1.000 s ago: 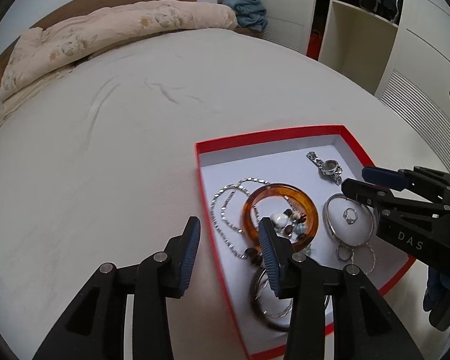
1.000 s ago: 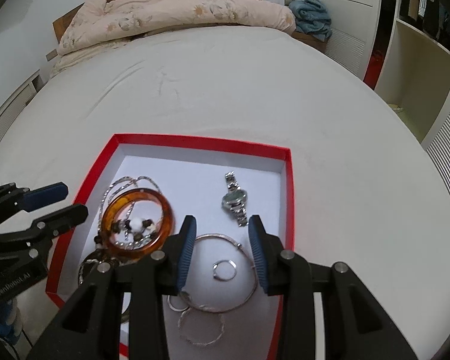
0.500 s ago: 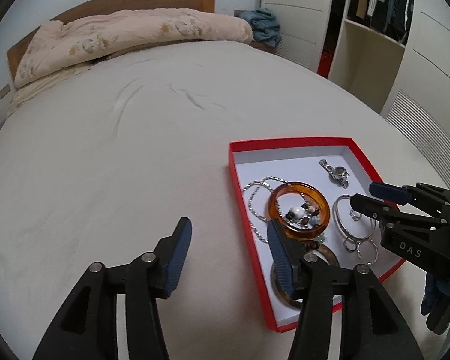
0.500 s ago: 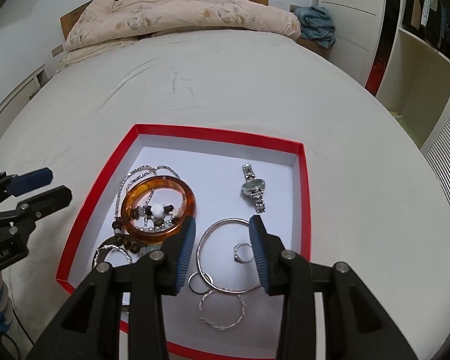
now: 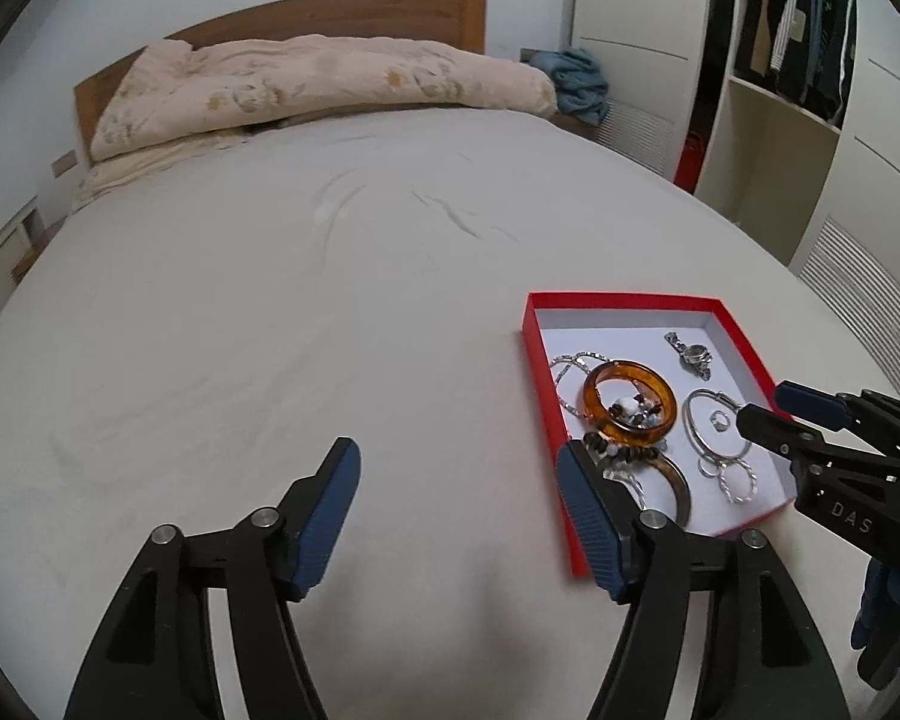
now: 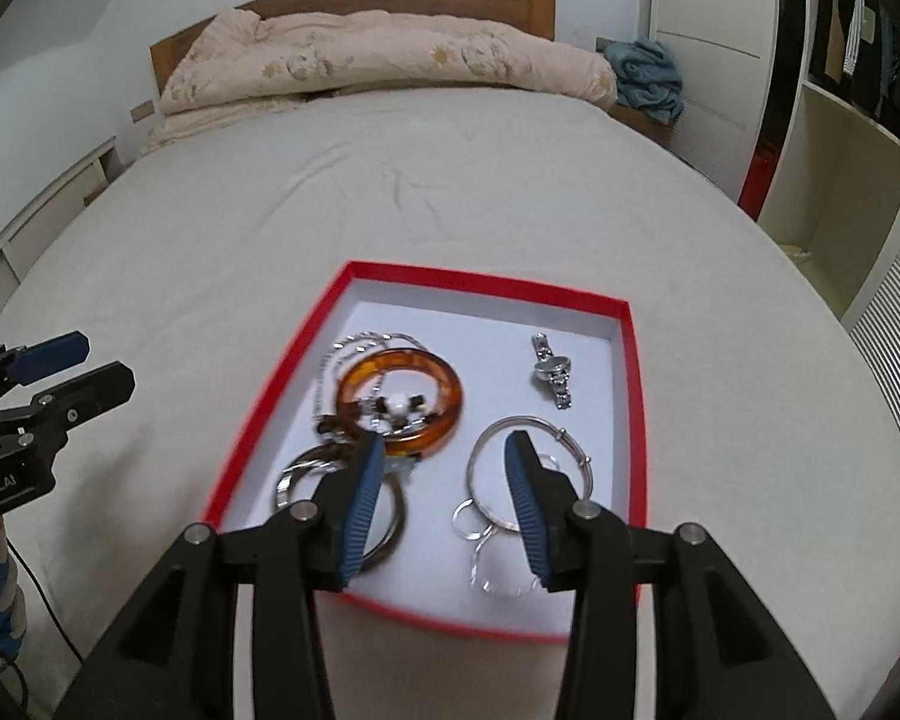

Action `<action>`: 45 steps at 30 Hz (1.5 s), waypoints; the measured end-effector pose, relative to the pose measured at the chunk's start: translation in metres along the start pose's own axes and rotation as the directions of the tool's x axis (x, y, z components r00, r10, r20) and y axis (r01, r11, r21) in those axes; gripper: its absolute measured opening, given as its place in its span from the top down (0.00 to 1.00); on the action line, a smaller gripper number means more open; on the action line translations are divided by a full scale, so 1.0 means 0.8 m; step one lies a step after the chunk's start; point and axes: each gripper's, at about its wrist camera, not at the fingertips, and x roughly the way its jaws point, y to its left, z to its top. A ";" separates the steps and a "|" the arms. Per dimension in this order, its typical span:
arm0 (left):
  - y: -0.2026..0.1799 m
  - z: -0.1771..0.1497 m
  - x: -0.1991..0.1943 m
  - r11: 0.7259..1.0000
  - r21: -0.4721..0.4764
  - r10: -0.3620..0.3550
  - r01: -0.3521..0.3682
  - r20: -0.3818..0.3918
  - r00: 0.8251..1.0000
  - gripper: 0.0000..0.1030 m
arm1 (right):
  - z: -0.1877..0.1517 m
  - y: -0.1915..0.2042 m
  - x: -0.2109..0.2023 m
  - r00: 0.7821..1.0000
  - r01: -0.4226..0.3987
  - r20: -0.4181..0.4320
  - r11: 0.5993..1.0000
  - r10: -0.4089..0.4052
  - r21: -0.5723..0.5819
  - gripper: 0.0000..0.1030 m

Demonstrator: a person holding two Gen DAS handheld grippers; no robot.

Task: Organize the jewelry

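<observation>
Both grippers have pulled back and up from the red tray (image 6: 635,396); it sits farther off and smaller than a second ago. Left gripper (image 5: 456,504) hangs over bare bedsheet (image 5: 270,312) beside the tray's left wall, its jaws having just been opening, now spread wide with nothing between them. Right gripper (image 6: 444,498) hovers above the tray's near half, jaws parted, having just widened slightly, gripping nothing. Inside the tray, near to far: small silver hoops (image 6: 480,525), dark bangle (image 6: 393,519), silver bangle (image 6: 492,438), amber bangle (image 6: 399,393) over a beaded bracelet, chain necklace (image 6: 360,342), wristwatch (image 6: 551,369). Every piece lies in the tray, so sorting looks finished or paused. Quilt (image 6: 390,54) against the headboard beyond.
</observation>
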 end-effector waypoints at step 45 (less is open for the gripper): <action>0.051 -0.195 -0.369 0.941 -0.152 0.319 -0.303 0.093 0.943 0.14 | -0.137 0.151 -0.298 0.981 -0.140 0.110 0.979 0.157 -0.149 0.50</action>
